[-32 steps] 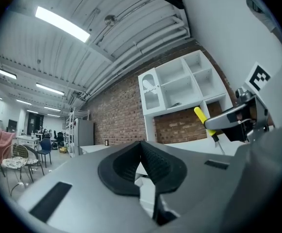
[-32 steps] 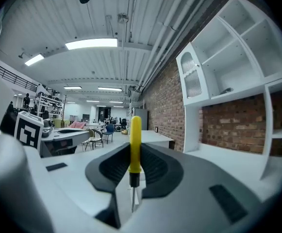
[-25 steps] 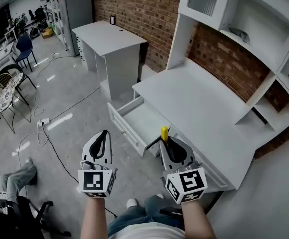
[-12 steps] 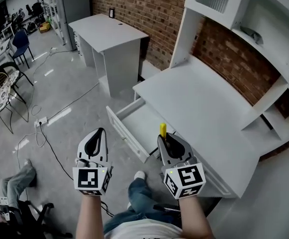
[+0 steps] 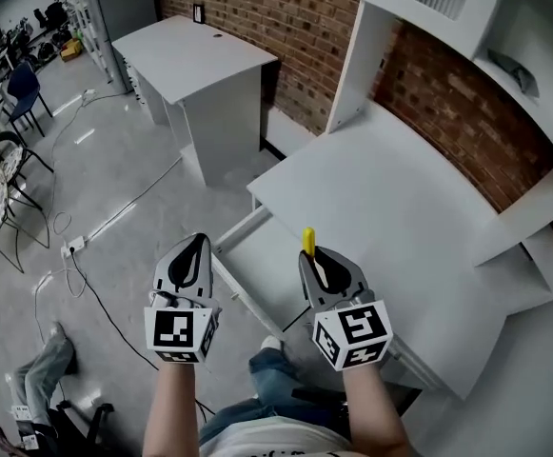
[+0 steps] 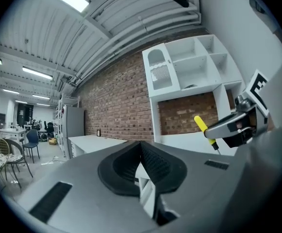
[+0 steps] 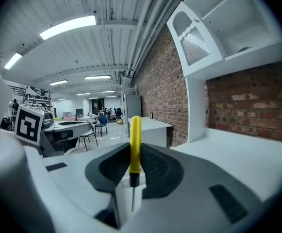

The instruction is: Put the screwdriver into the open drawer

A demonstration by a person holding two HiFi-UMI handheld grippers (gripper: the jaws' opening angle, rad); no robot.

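Right gripper (image 5: 314, 258): clenched on the screwdriver (image 5: 307, 242), yellow handle sticking up past the jaw tips, thin shaft running down between them. Held in the air, not in the open drawer (image 5: 262, 272); in the head view, lined up with that drawer's right end, at the front edge of the white desk (image 5: 390, 208). Left gripper (image 5: 195, 252): pressed together on nothing, hovering just left of the drawer front, over the grey floor (image 5: 114, 169). Further back, a second white desk (image 5: 195, 50) against the brick wall (image 5: 276, 12).
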